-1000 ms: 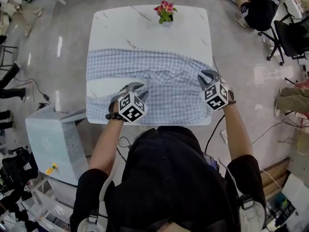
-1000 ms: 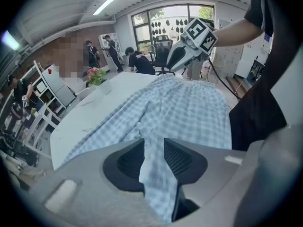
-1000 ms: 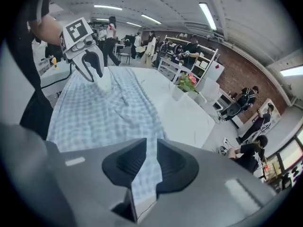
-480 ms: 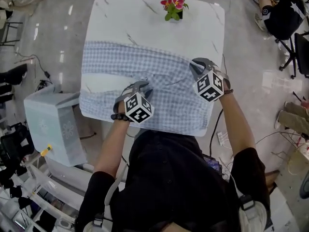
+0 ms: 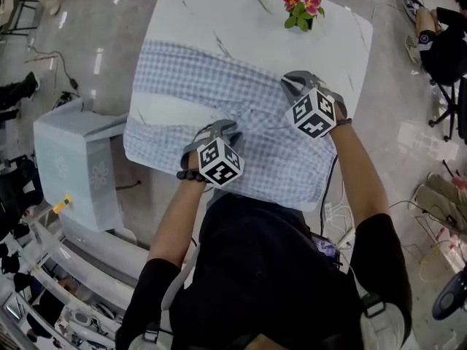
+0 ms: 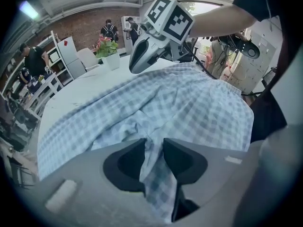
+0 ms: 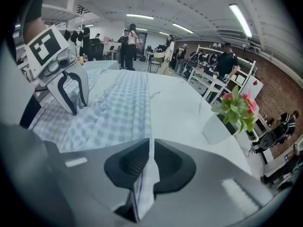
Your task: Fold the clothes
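On the white marble-patterned table [image 5: 219, 20], in the head view, the blue-checked shirt [image 5: 211, 93] lies spread and rumpled. It looks like thin, light, limp cloth, likely to sag and slip, and is best taken at hems or seams. In the left gripper view the left gripper [image 6: 154, 148] pinches a gathered fold, jaws slightly apart. In the right gripper view the right gripper [image 7: 151, 148] has just been closing its jaws, now nearly together on a thin edge.

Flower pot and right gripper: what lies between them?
Only bare white tabletop, as the head view shows; the right gripper, whose jaws have just been closing, pinches the checked shirt's edge.
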The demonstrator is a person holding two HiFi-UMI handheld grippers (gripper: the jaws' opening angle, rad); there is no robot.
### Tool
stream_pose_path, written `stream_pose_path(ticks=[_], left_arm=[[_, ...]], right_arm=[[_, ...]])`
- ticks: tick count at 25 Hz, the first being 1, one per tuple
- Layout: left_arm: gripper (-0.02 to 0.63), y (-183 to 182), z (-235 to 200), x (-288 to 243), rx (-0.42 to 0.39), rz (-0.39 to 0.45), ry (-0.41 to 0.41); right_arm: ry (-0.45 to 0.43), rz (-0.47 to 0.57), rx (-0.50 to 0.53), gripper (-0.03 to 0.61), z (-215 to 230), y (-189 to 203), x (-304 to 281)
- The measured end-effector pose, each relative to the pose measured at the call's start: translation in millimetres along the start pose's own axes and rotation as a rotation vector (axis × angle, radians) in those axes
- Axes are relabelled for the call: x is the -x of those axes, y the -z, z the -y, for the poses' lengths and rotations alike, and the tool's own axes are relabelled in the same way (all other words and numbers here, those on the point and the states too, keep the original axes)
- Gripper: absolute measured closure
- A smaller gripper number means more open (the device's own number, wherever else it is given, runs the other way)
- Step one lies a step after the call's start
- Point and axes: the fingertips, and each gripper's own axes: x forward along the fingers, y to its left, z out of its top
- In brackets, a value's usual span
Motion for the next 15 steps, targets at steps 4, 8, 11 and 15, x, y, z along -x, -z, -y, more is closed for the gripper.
stream_pose_path(ticks=[4, 8, 11, 15], left_arm=[[0.479, 1, 2, -2, 0.019, 0.011, 0.013], [0.480, 1, 1, -2, 0.015, 0.016, 0.026], [0.484, 1, 2, -3, 0.006, 0.012, 0.044], [0.492, 1, 3, -3, -0.013, 0.009, 0.061]], right_arm=[[-0.044, -0.017, 0.011, 0.516, -6, -2, -13], [-0.074, -0.063, 0.021, 0.491, -8, 3, -23], [-0.085, -0.080, 0.007, 0.535, -5, 6, -28], [-0.062, -0.089, 0.006, 0.569, 10, 7, -28]])
